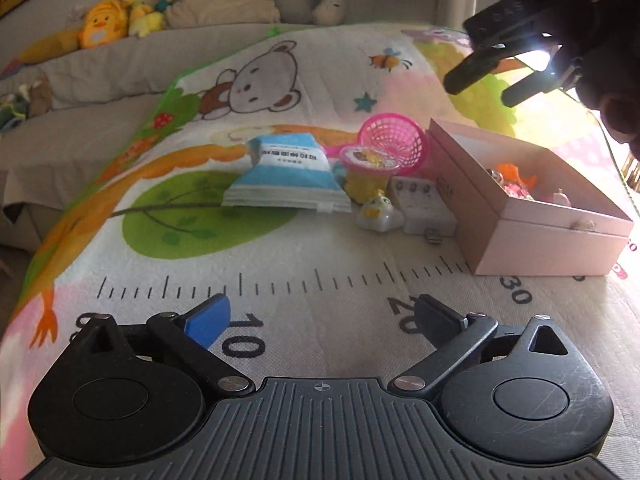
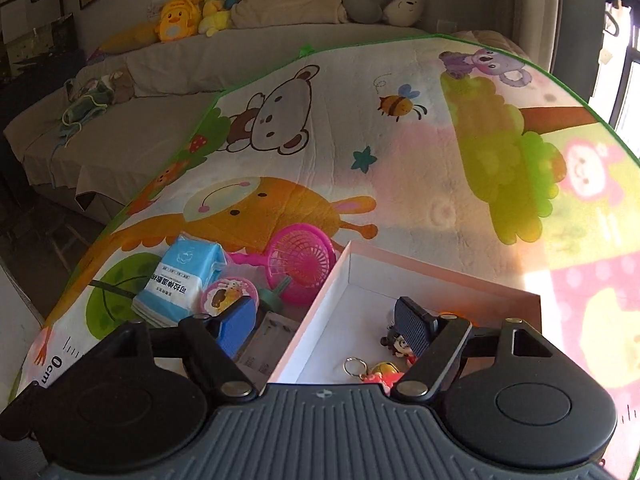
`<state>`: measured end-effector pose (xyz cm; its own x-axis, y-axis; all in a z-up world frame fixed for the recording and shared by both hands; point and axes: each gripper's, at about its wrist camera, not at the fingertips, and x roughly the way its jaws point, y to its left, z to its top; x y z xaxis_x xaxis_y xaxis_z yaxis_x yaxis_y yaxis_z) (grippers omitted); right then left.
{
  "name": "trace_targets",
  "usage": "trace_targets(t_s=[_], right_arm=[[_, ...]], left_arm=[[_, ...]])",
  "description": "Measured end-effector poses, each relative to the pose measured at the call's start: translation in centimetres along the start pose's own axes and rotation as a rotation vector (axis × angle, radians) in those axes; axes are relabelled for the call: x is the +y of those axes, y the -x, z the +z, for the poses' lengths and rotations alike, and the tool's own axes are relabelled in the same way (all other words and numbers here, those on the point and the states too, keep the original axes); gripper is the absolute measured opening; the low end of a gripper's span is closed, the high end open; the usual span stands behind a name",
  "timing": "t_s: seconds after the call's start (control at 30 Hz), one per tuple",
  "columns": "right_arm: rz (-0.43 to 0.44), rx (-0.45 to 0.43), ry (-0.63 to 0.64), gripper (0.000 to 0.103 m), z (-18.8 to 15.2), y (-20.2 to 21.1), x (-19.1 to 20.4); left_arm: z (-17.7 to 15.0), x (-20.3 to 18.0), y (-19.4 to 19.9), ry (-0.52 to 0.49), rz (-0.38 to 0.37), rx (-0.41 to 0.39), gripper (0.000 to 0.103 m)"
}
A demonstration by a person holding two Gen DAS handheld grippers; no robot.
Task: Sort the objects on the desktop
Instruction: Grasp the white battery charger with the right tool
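2 tools, left (image 1: 322, 312) and right (image 2: 328, 320), gape empty; pink box (image 2: 440, 276) holds keychains (image 2: 394, 344).

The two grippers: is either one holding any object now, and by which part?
Nothing is held. The left gripper is open above the mat; the right gripper is open above the pink box.

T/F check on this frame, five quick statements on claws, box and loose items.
1. The left claw is open and empty. True.
2. The right claw grips a keychain. False: open, empty, above the pink box.
3. The box is empty. False: keychain figures lie inside.
4. The blue wipes pack lies outside the box. True.
5. The pink strainer is in the box. False: it lies on the mat beside it.
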<state>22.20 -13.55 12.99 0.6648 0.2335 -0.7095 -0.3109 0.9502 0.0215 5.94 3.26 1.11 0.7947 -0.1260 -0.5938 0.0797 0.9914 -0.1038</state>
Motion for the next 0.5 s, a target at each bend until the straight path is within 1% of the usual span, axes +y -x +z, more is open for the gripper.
trace_targets(t_s=[0.07, 0.1, 0.13, 0.17, 0.2, 0.27, 0.3, 0.4, 0.5], right_arm=[[0.024, 0.036, 0.004, 0.075, 1.9, -2.8, 1.4], [0.024, 0.052, 0.015, 0.069, 2.6, -4.1, 2.2], [0.015, 0.072, 0.032, 0.055, 3.2, -5.6, 3.0], [0.008, 0.103, 0.03, 0.049, 3.6, -7.0, 3.4], [0.011, 0.142, 0.007, 0.046, 3.9, -8.3, 3.7], [0.037, 0.219, -0.059, 0.046, 3.9, -10.6, 3.7], [0.044, 0.242, -0.075, 0.046, 3.7, -11.3, 3.8], [0.038, 0.273, -0.094, 0.046, 2.9, -12.5, 4.0], [0.056, 0.296, -0.098, 0.043, 2.5, -12.6, 3.8]], left_arm=[[0.0, 0.4, -0.1, 0.029, -0.014, 0.011, 0.102], [0.0, 0.5, -0.2, 0.036, -0.02, 0.012, 0.102], [0.0, 0.6, -0.1, 0.04, -0.023, 0.011, 0.102], [-0.1, 0.6, -0.1, 0.041, -0.026, 0.009, 0.102], [-0.1, 0.6, 0.0, 0.041, -0.028, 0.008, 0.102], [-0.2, 0.6, 0.1, 0.039, -0.027, 0.006, 0.102], [-0.2, 0.5, 0.2, 0.039, -0.027, 0.007, 0.103], [-0.3, 0.5, 0.3, 0.034, -0.035, 0.016, 0.103], [-0.3, 0.5, 0.4, 0.029, -0.042, 0.015, 0.103]])
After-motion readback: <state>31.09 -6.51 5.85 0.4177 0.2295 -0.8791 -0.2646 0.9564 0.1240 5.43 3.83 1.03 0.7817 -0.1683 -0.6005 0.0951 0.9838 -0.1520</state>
